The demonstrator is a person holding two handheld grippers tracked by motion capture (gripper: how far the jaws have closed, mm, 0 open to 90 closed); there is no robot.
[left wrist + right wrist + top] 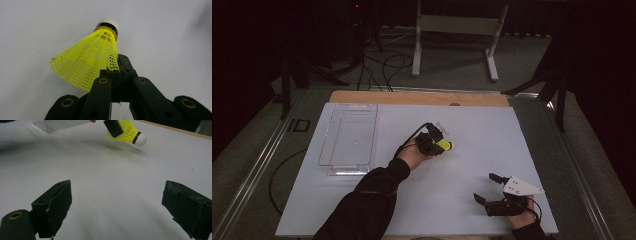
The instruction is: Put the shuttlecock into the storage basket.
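Nearest the person, the right gripper [487,189] is resting low over the white table [472,130] with its jaws standing wide apart and nothing between them. Further out, near the table's middle, the left gripper [435,142] is pinching the yellow mesh skirt of a shuttlecock [87,62], jaws closed on the skirt's rim. The shuttlecock is lying close to level, long axis running across the table, white cork tip pointing away from the hand toward the right. Beyond, to the left, a clear plastic tray [330,145] is sitting, seemingly empty. No lettering is readable.
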